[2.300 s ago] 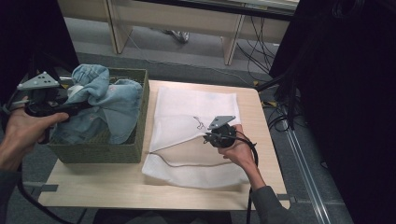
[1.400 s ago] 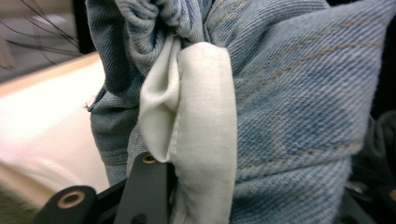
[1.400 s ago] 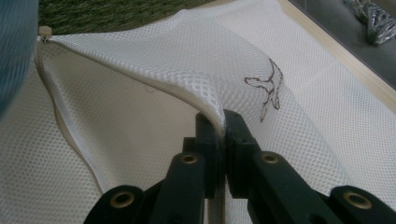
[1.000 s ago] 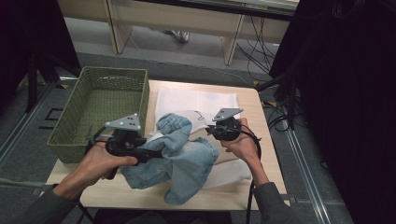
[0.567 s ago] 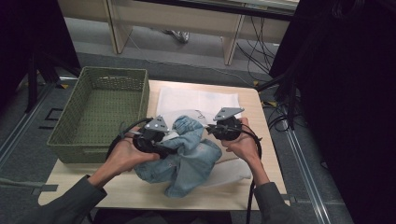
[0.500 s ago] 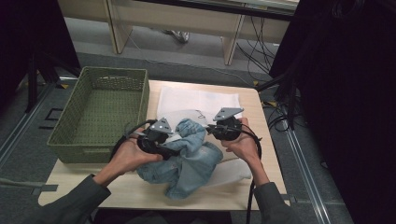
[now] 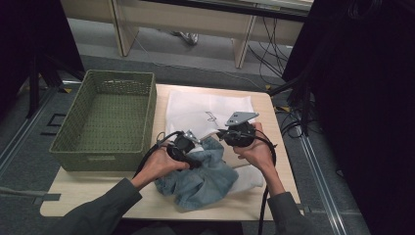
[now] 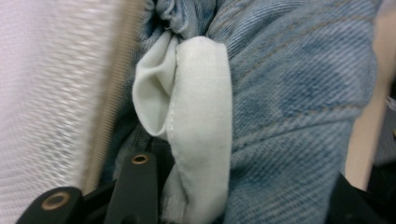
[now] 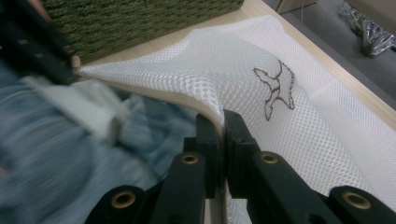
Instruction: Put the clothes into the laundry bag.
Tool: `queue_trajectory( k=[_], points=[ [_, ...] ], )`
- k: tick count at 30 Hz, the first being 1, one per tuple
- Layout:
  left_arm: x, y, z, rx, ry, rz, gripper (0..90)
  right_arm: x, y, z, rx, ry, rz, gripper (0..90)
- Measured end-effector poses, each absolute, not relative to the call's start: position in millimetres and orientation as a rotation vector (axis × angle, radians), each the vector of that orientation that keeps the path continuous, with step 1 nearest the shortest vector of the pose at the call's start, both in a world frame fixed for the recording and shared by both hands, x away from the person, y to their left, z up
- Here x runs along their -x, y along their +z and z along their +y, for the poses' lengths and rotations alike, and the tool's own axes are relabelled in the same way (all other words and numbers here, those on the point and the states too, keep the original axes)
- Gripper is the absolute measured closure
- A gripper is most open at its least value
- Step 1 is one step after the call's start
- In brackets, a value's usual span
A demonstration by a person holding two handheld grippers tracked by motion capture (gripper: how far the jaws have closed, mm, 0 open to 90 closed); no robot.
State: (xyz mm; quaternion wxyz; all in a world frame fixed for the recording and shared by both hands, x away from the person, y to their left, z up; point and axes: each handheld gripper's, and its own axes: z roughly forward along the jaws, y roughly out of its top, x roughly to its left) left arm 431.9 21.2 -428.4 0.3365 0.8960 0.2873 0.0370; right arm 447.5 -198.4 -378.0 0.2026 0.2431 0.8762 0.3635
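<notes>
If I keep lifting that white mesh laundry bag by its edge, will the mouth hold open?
Probably not. The white mesh laundry bag drapes limply from the right hand-held gripper, so it likely sags. It looks light, so the bunched blue denim garment may drag it along.

Both forearms wear dark grey long sleeves reaching to the wrists. Each hand carries a black, rounded gripper body. The right gripper bears a grey three-cornered plate on top, and black cables loop back from both grippers. Seen close, the right gripper's black jaws are flat bars set with brass-coloured rivets.
</notes>
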Motion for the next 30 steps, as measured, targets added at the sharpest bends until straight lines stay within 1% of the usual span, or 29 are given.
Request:
queue_trajectory(
  k=[5,6,8,10,12,13,14,15,16,17,18,19,21,22,23,24,28,30],
  points=[
    [-445,-422,23,-2.267,0.102,0.814,56.2,-449,-379,-198,-0.658,1.013,2.450,87.0],
    [-446,-423,18,-2.202,0.123,0.857,56.2,-448,-379,-198,-0.671,1.012,2.452,87.0],
    [-448,-424,15,-2.199,0.140,0.863,56.1,-448,-378,-198,-0.660,1.014,2.451,87.0],
    [-454,-434,11,-2.209,0.157,0.913,54.9,-447,-378,-198,-0.671,1.016,2.450,87.0],
    [-461,-442,9,-2.207,0.132,0.953,50.7,-446,-378,-197,-0.661,0.998,2.477,87.0],
    [-463,-446,8,-2.190,0.090,0.986,47.9,-446,-380,-196,-0.668,0.987,2.478,86.9],
    [-464,-446,8,-2.188,0.068,0.994,43.0,-446,-382,-195,-0.668,0.976,2.484,86.9],
    [-464,-443,10,-2.237,0.075,0.959,39.2,-446,-384,-193,-0.661,0.969,2.480,86.9],
    [-464,-443,10,-2.237,0.075,0.959,34.6,-446,-384,-193,-0.661,0.969,2.480,86.9],
    [-462,-440,10,-2.241,0.087,0.946,34.6,-446,-386,-194,-0.657,0.956,2.475,86.9],
    [-458,-438,8,-2.187,0.091,0.979,30.9,-446,-386,-194,-0.662,0.957,2.484,86.9],
    [-454,-433,9,-2.185,0.066,0.960,25.4,-448,-386,-197,-0.656,0.958,2.500,87.0],
    [-447,-427,8,-2.184,0.012,0.971,19.4,-447,-387,-197,-0.679,0.960,2.482,86.9],
    [-443,-423,8,-2.186,0.008,0.946,18.1,-449,-387,-198,-0.642,0.937,2.493,86.8],
    [-440,-418,11,-2.250,0.048,0.879,18.1,-448,-387,-196,-0.657,0.955,2.507,86.8],
    [-439,-416,11,-2.271,0.058,0.867,18.0,-448,-388,-196,-0.656,0.962,2.494,86.8],
    [-434,-411,15,-2.282,0.052,0.877,17.9,-448,-387,-197,-0.666,0.946,2.501,86.6],
    [-422,-404,24,-2.285,0.078,0.869,16.5,-448,-387,-199,-0.676,0.969,2.483,86.5]
  ],
)
